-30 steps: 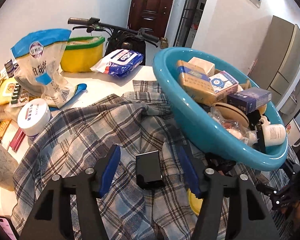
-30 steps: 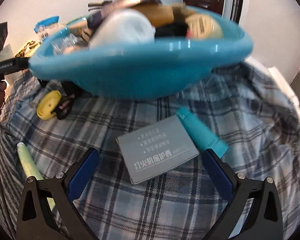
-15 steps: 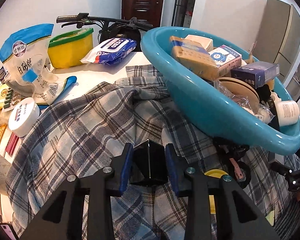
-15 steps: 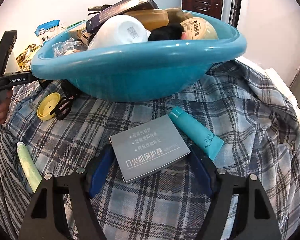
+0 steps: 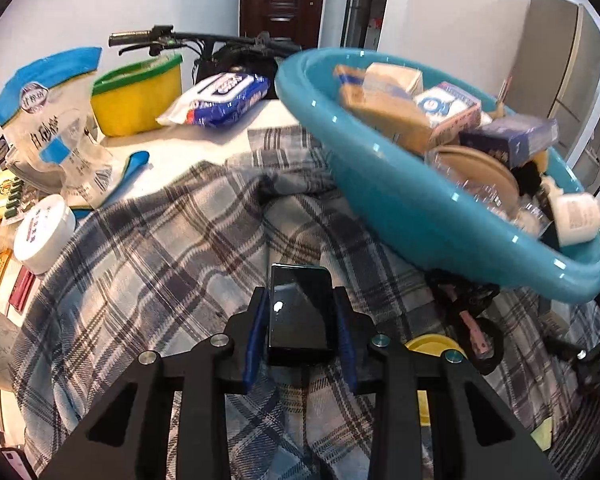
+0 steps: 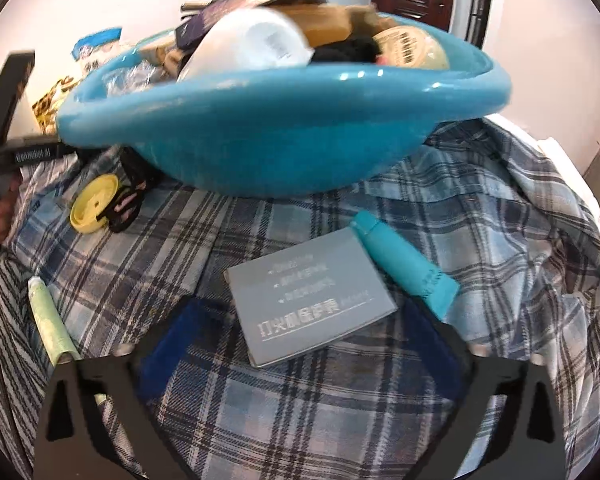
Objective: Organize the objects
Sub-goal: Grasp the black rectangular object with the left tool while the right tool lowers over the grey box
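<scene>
My left gripper (image 5: 300,300) is shut on a small black box (image 5: 299,312) and holds it just above the plaid shirt (image 5: 172,264). A teal basin (image 5: 420,204) full of boxes and jars sits to its right; it also shows in the right wrist view (image 6: 284,140). My right gripper (image 6: 300,324) is open, its blue pads on either side of a grey box (image 6: 308,296) that lies on the shirt (image 6: 300,400). A teal tube (image 6: 404,264) lies against the grey box's right side.
A yellow lid (image 6: 94,202) and a black strap lie left of the basin. A pale green tube (image 6: 52,320) lies at the left. In the left wrist view a white jar (image 5: 44,232), a sugar bag (image 5: 52,120), a yellow tub (image 5: 138,96) and a wipes pack (image 5: 220,100) stand behind the shirt.
My left gripper closed on the black box and lifted it slightly. My right gripper came down around the grey box, narrowed a little, then drew back and stands wide.
</scene>
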Demonstrator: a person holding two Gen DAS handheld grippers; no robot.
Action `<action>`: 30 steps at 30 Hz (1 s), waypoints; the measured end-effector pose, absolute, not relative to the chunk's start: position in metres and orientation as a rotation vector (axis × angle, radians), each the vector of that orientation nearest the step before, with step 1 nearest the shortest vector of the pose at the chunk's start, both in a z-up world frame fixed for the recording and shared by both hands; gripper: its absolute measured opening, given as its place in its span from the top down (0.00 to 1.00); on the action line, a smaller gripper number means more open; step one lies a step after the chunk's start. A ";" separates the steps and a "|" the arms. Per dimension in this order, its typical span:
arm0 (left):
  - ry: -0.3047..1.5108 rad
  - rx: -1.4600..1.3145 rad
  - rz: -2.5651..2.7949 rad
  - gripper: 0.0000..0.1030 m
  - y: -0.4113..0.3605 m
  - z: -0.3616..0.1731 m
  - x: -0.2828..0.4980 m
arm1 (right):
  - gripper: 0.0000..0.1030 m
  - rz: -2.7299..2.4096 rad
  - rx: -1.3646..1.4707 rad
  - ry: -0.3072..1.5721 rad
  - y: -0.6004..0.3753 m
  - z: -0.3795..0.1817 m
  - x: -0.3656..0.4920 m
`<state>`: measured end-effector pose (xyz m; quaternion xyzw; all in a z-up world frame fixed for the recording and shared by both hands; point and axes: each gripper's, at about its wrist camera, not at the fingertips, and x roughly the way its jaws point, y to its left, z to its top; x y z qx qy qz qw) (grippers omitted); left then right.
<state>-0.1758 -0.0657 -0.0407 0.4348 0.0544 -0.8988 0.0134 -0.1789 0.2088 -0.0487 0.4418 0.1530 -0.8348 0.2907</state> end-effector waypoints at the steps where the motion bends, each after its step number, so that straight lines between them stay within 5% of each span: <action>1: 0.180 1.339 -2.801 0.67 -0.068 -0.038 -0.175 | 0.00 -2.225 1.181 0.403 0.209 -0.049 -0.179; 13: 0.339 1.054 -2.859 0.67 -0.093 0.004 -0.155 | 0.01 -2.256 1.170 0.350 0.217 -0.046 -0.182; 17: 0.351 0.999 -2.901 0.67 -0.088 0.013 -0.150 | 0.20 -2.266 1.145 0.251 0.230 -0.041 -0.184; 25: 0.341 0.955 -2.946 0.67 -0.079 0.019 -0.146 | 0.20 -2.273 1.158 0.356 0.215 -0.045 -0.182; 30: 0.362 0.885 -2.975 0.67 -0.078 0.026 -0.141 | 0.29 -2.289 1.136 0.393 0.211 -0.045 -0.178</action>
